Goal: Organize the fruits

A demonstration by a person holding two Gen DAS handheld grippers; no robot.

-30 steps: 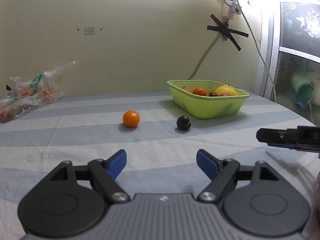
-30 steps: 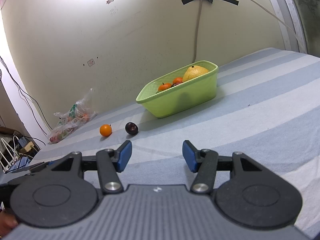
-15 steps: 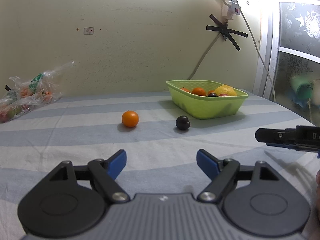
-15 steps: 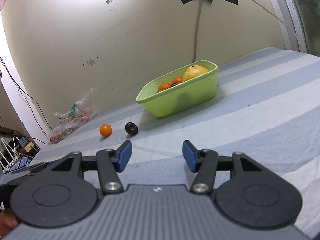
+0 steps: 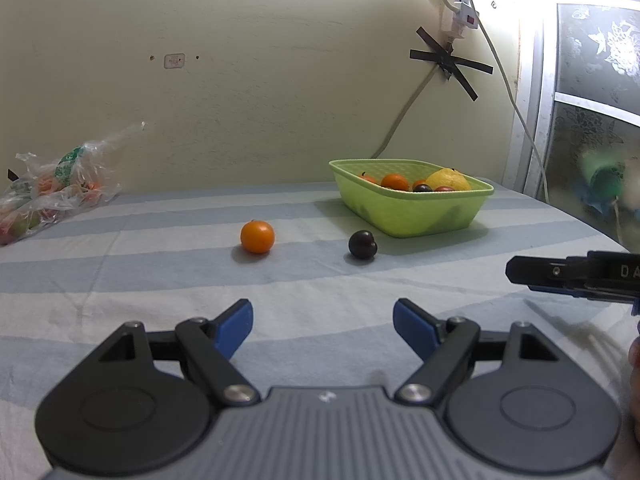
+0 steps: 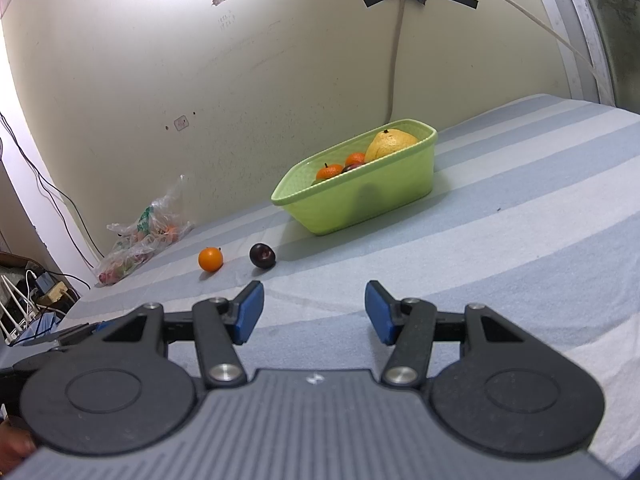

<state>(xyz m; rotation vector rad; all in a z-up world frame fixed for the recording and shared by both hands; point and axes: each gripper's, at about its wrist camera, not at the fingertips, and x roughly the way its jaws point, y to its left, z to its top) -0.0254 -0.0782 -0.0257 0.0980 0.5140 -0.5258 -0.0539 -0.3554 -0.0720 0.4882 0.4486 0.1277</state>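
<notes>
I am holding both the left gripper [image 5: 323,322] and right gripper [image 6: 314,312] released and empty, and I am fearing the plum [image 5: 362,244] beside the basket [image 5: 416,216] may roll away if a pad nudges it.

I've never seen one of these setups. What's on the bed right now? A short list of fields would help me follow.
surface: striped cloth
basket: green basket near the wall, holding oranges, a dark fruit and a large yellow fruit
loose fruit: orange and dark plum, apart, in front of the basket
bag: plastic bag of produce by the wall
left gripper: open, empty
right gripper: open, empty
</notes>
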